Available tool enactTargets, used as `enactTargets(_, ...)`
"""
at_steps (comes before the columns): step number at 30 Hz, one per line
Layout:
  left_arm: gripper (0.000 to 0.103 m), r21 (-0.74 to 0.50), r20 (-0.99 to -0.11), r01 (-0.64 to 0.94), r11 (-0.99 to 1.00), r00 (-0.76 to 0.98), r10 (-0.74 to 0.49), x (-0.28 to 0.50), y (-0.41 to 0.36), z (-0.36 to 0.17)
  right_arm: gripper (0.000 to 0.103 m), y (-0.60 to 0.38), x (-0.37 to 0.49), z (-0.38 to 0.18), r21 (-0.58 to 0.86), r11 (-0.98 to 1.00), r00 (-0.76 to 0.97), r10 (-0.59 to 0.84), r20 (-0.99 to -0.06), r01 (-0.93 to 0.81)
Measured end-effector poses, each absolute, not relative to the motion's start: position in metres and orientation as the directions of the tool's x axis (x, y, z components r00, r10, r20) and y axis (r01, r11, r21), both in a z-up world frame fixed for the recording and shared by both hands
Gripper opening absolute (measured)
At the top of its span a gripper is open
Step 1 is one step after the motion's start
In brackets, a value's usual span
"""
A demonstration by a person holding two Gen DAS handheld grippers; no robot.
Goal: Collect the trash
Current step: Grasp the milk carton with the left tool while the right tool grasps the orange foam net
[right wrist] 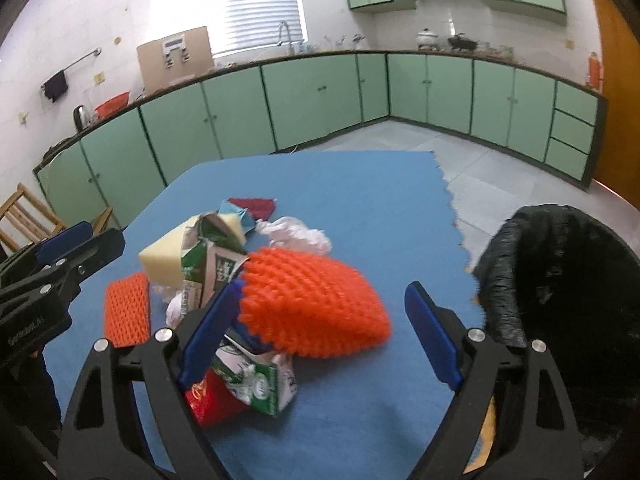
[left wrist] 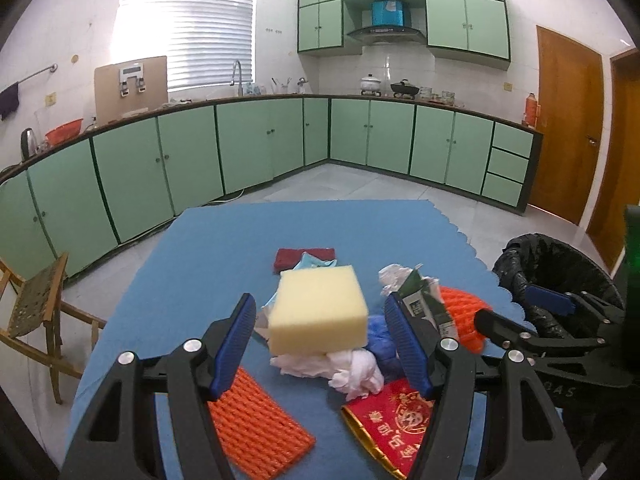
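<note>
A pile of trash lies on the blue cloth [left wrist: 208,248]. My left gripper [left wrist: 322,338] is open, its fingers either side of a pale yellow sponge [left wrist: 318,312] that rests on white crumpled tissue [left wrist: 352,368]. A flat orange foam net [left wrist: 256,428] and a red packet [left wrist: 394,420] lie just below. My right gripper [right wrist: 324,338] is open around a bulging orange foam net [right wrist: 312,304], beside a green and white carton [right wrist: 256,380]. The black-lined trash bin [right wrist: 560,280] stands to the right.
A dark red pad [left wrist: 304,256] and blue paper lie behind the sponge. A wooden chair [left wrist: 36,312] stands left of the table. Green cabinets [left wrist: 248,140] line the far walls, a wooden door [left wrist: 568,120] at right.
</note>
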State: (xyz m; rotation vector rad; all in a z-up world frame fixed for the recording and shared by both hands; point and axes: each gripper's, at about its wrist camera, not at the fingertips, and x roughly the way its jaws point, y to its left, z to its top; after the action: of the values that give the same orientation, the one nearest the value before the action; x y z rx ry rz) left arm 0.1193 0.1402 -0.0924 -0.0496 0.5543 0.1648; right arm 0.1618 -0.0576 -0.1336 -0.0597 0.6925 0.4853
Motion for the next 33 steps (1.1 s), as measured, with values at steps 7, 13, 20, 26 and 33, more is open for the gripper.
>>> enactTargets(7,0.066,-0.013,-0.525,-0.176,0.984,0.839,0.143,0.12,0.145,-0.092,0.048,-0.049,0.168,-0.152,0.145,0.851,0.566,0.453,-0.689,-0.504)
enactTargets(13,0.066,-0.029,-0.539,-0.165,0.986,0.833,0.123,0.121,0.141,-0.096,0.019,-0.052,0.16,-0.147,0.158,0.826,0.549,0.489,-0.678,-0.54)
enactTargets(20,0.066,-0.043,-0.528,-0.121,0.992,0.845,0.08,0.118,0.128,-0.09,0.017,-0.072,0.158,-0.131,0.154,0.848,0.603,0.477,-0.64,-0.507)
enactTargets(26,0.066,-0.06,-0.529,-0.075,0.995,0.848,0.032,0.12,0.111,-0.088,0.017,-0.093,0.154,-0.12,0.13,0.872,0.643,0.441,-0.626,-0.471)
enactTargets(33,0.055,-0.051,-0.546,-0.036,0.998,0.837,0.002,0.132,0.09,-0.098,0.017,-0.113,0.149,-0.119,0.143,0.887,0.659,0.426,-0.62,-0.438)
